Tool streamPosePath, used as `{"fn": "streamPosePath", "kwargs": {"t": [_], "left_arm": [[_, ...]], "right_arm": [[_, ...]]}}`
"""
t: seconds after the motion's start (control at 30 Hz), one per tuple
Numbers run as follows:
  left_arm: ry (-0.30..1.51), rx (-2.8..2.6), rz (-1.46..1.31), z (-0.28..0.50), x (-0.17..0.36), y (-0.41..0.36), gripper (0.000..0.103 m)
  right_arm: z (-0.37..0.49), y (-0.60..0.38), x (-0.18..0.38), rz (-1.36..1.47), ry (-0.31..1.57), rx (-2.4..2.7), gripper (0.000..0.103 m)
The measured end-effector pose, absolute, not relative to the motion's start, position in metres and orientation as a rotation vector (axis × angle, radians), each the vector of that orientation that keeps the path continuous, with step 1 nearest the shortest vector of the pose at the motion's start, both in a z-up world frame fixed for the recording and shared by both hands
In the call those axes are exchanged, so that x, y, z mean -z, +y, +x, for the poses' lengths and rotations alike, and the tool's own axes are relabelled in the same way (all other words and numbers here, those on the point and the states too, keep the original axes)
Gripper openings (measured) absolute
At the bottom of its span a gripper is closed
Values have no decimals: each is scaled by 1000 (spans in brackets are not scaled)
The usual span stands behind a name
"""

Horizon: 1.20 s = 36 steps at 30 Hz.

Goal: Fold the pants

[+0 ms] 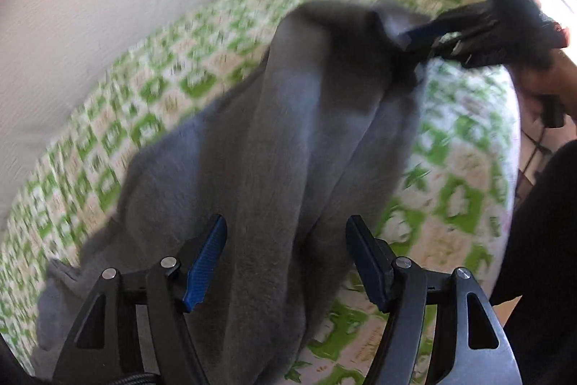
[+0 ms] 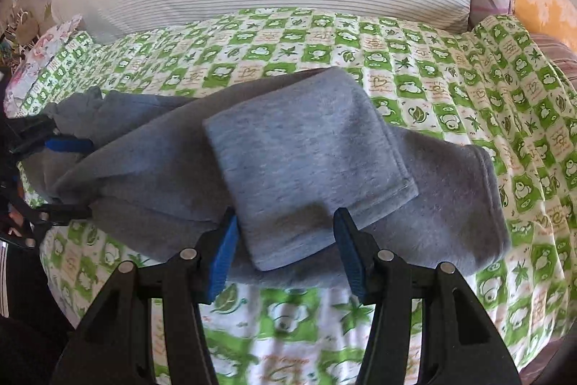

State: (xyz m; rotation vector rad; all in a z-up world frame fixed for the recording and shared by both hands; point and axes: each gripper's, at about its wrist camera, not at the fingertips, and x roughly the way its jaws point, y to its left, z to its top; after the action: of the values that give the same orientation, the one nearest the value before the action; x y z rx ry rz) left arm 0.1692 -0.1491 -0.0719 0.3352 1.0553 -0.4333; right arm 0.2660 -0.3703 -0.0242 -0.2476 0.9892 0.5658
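Folding has begun: the grey fleece pants [image 2: 288,168] lie on the green-and-white checked bed cover [image 2: 468,89], one leg end doubled back over the other. Both the left hand-held gripper [image 1: 286,262] and right hand-held gripper [image 2: 285,248] are spread, grasping nothing. Next, I judge, comes squaring the layers. Only the right view shows the hems sharply; the left is blurred.

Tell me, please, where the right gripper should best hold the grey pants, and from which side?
Probably the hemmed cuff end of the grey pants. It lies flat on the bedsheet, with its corner between the open fingers of the right gripper. Come from the near edge, low and along the sheet.
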Motion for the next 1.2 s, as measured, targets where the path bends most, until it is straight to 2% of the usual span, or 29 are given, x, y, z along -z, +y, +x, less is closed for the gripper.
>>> {"fn": "streamPosePath", "kwargs": {"t": [0.07, 0.2, 0.37, 0.7, 0.8, 0.93, 1.03, 1.07, 1.1, 1.13, 1.17, 1.2], "left_arm": [[1106, 442, 265, 177, 81, -142, 36], [1119, 457, 153, 185, 73, -130, 15], [1098, 473, 141, 185, 52, -124, 12], [1037, 502, 126, 184, 21, -128, 12], [1036, 513, 156, 173, 25, -136, 12], [1095, 497, 179, 164, 58, -140, 15], [1134, 483, 135, 165, 74, -138, 21], [1136, 482, 122, 165, 73, -136, 30], [1132, 470, 111, 167, 69, -131, 44], [1114, 456, 109, 168, 63, -127, 51], [1093, 446, 110, 169, 56, -121, 58], [1075, 445, 108, 169, 49, -114, 58]], "right_arm": [[268, -377, 23, -218, 978, -578, 12], [266, -384, 17, -247, 943, -566, 6], [269, -397, -10, -392, 852, -484, 6], [299, -465, -82, -356, 698, -383, 6], [295, -467, -72, -399, 704, -376, 6], [291, -469, -28, -429, 806, -387, 6], [290, -469, 12, -467, 900, -390, 6], [289, -470, 22, -468, 933, -400, 7], [285, -470, 25, -466, 941, -402, 8], [281, -471, 23, -462, 930, -397, 14], [279, -472, 19, -451, 932, -400, 28], [278, -473, 16, -441, 935, -402, 40]]}}
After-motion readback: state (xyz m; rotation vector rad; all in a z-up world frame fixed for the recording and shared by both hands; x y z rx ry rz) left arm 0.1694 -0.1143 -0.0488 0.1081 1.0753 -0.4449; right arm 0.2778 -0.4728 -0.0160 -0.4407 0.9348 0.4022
